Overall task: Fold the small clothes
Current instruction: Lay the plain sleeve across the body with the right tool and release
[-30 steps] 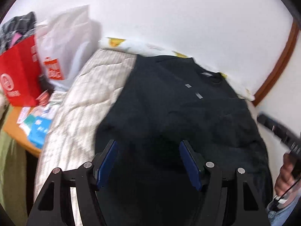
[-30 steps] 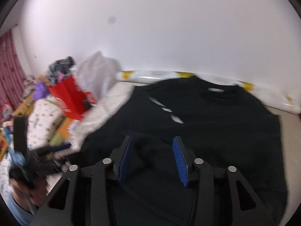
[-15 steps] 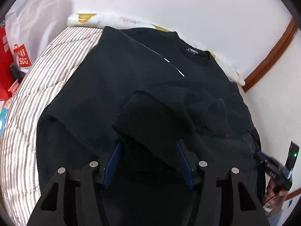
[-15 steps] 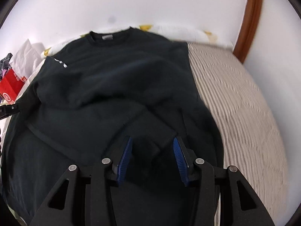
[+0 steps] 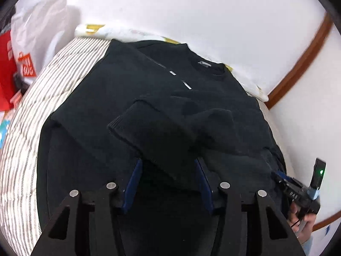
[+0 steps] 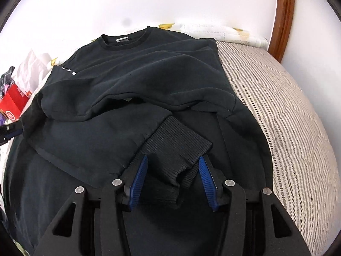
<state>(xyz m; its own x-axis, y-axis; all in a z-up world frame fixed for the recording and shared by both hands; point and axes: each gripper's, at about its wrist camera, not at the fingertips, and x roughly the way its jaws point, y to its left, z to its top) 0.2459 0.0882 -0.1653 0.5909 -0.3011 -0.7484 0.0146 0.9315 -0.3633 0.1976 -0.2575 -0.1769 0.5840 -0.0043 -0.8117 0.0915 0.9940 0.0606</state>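
Blue pads [image 6: 139, 179] of your right gripper [image 6: 172, 176] stand wide around the ribbed cuff [image 6: 179, 140]; left gripper [image 5: 167, 181] likewise straddles a sleeve [image 5: 153, 132]. Black sweatshirt [image 6: 132, 64] lies on the striped mattress [image 6: 277, 98]: soft, thick, limp; grip cuffs or hems

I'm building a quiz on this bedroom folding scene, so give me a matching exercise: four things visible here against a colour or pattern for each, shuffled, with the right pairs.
Things:
1. sweatshirt
2. bedcover
3. shopping bag
4. finger pads of the right gripper

Looks:
A. blue
B. grey and white stripes
C. red
D. black

Pairs: 1-D, 2-B, 3-C, 4-A
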